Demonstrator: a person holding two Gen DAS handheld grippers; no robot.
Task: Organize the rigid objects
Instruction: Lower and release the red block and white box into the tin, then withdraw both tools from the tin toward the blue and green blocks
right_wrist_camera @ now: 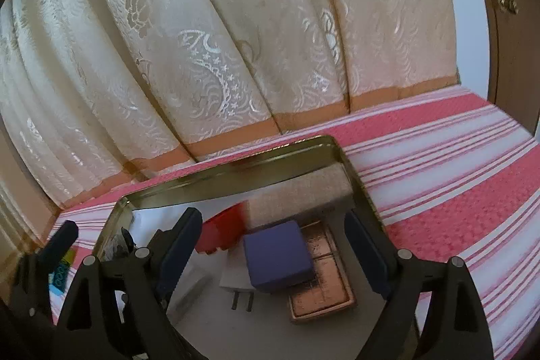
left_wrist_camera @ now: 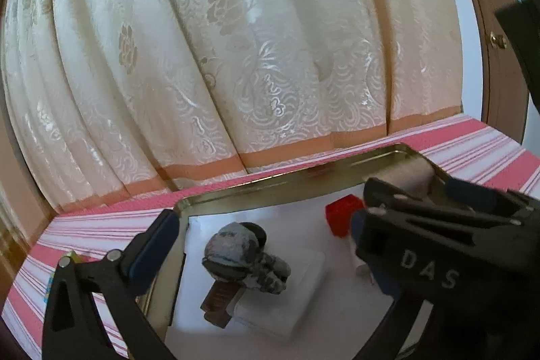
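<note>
Left wrist view: a cream curtain (left_wrist_camera: 209, 56) with a woven flower pattern fills the background, hanging down to a red and white striped cloth (left_wrist_camera: 489, 154) that covers the surface. On that cloth sits a shallow metal tray (left_wrist_camera: 270, 183) with a brass-coloured rim and a white floor. In the right wrist view, a beige padded block (right_wrist_camera: 300, 194) lies along the tray's far wall, and a copper-coloured rectangular tin (right_wrist_camera: 324, 289) lies near its right wall. A purple box (right_wrist_camera: 276, 255) rests partly on that tin and partly on a white adapter (right_wrist_camera: 236, 279) with two dark prongs. A red block (right_wrist_camera: 222, 231) stands just left of the purple box, blurred. Back in the left wrist view, a flat white box (left_wrist_camera: 290, 302) lies on the tray floor, and a grey and white mottled figure (left_wrist_camera: 243, 258) with a brown ridged base lies across its near-left corner. The left gripper (left_wrist_camera: 266, 255) hangs above this figure with its jaws wide apart, gripping nothing; its left finger sits over the tray's left rim. The right gripper (right_wrist_camera: 273, 248) is likewise spread wide above the purple box, without touching it. Small yellow, green and blue pieces (right_wrist_camera: 62, 272) lie on the cloth outside the tray's left edge, partly hidden.
</note>
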